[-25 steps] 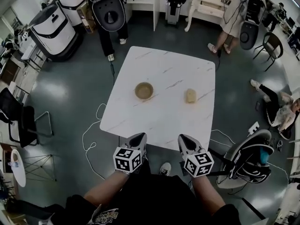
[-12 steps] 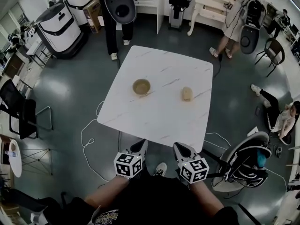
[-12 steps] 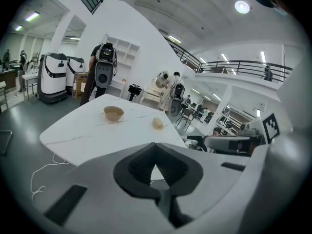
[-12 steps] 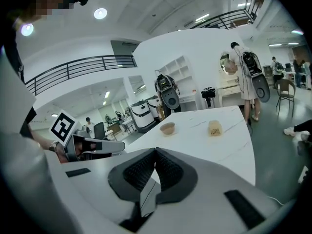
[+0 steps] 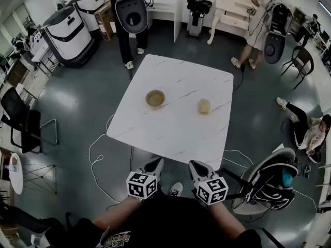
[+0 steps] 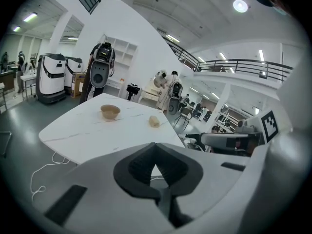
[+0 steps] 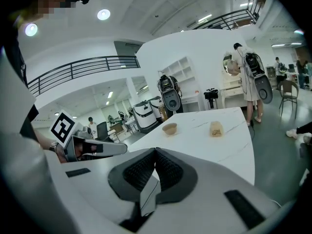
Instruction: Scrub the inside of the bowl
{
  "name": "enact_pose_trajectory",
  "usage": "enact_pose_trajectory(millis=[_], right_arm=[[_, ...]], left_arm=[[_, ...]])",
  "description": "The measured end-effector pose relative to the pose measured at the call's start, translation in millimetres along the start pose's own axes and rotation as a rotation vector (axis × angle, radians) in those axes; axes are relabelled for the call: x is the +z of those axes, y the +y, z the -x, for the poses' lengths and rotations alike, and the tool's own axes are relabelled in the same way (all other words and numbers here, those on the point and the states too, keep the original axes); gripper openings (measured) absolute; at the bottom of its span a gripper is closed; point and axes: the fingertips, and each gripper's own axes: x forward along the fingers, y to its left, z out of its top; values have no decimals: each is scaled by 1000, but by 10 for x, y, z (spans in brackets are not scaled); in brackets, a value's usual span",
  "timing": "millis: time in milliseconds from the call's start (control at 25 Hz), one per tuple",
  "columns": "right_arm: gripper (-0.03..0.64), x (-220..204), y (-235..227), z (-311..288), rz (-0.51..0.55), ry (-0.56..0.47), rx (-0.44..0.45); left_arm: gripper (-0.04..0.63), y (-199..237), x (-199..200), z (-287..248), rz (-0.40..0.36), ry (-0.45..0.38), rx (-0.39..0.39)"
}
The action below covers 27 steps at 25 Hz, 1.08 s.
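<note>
A tan bowl (image 5: 155, 98) stands upright on the white marble-look table (image 5: 176, 128), left of its middle. A tan scrub sponge (image 5: 204, 106) lies to its right. The bowl (image 6: 110, 111) and sponge (image 6: 154, 122) show far ahead in the left gripper view, and the bowl (image 7: 169, 128) and sponge (image 7: 215, 128) in the right gripper view too. My left gripper (image 5: 154, 165) and right gripper (image 5: 195, 167) hang side by side just off the table's near edge, well short of both objects. Both are shut with nothing between the jaws.
White service robots (image 5: 67, 32) stand at the back left, and another unit (image 5: 132, 12) stands behind the table. People stand at the back right and one sits on the floor (image 5: 310, 130). A black chair (image 5: 20, 123) is left; cables (image 5: 101, 154) lie on the floor.
Both grippers have drawn back toward my body, away from the table's near edge. Bowl and sponge have not moved on the table.
</note>
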Motion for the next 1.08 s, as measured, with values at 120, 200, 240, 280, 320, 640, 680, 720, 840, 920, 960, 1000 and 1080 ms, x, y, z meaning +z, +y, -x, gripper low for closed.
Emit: enact_pose_trajectory(millis=[120,200,240,280,320,640,680,720,840,920,960,1000,1080], right_arm=[[21,-3,-3,33,2,-1,2],[21,-12,-11,48,0,-1,2],[21,-19,-12,56,0,0,2],[21,-26,-13,65,0,1,2],[21,-30,-16,73,1,2,1],[21,-68,-65,115,-6,6,-7],[21,-74,-63,116,-6,7,-6],[21,-79,-60,116,-6,7,-6],[21,-85,-51,115,-4,6,-5],[21,-83,-48,113,-3,7,-4],[21,-81,-46,110,-2,7,-4],[21,-80,-44,107,-2,8,-4],[21,-79,-38,100,-1,10,-4]], left_arm=[[6,-53,12,-11,-9,1,-6],[6,-86,24,-25,-14,2,-11],[6,-99,27,-30,-16,2,-13],[6,-111,26,-34,-17,2,-15],[6,-122,25,-40,-17,3,-17],[6,-200,28,-99,-24,9,-30],[6,-205,26,-102,-25,9,-32],[6,-210,23,-102,-26,10,-33],[6,-222,19,-97,-30,10,-39],[6,-225,21,-94,-31,11,-42],[6,-224,23,-92,-31,11,-43],[6,-222,24,-91,-31,11,-44],[6,-217,28,-87,-29,12,-46]])
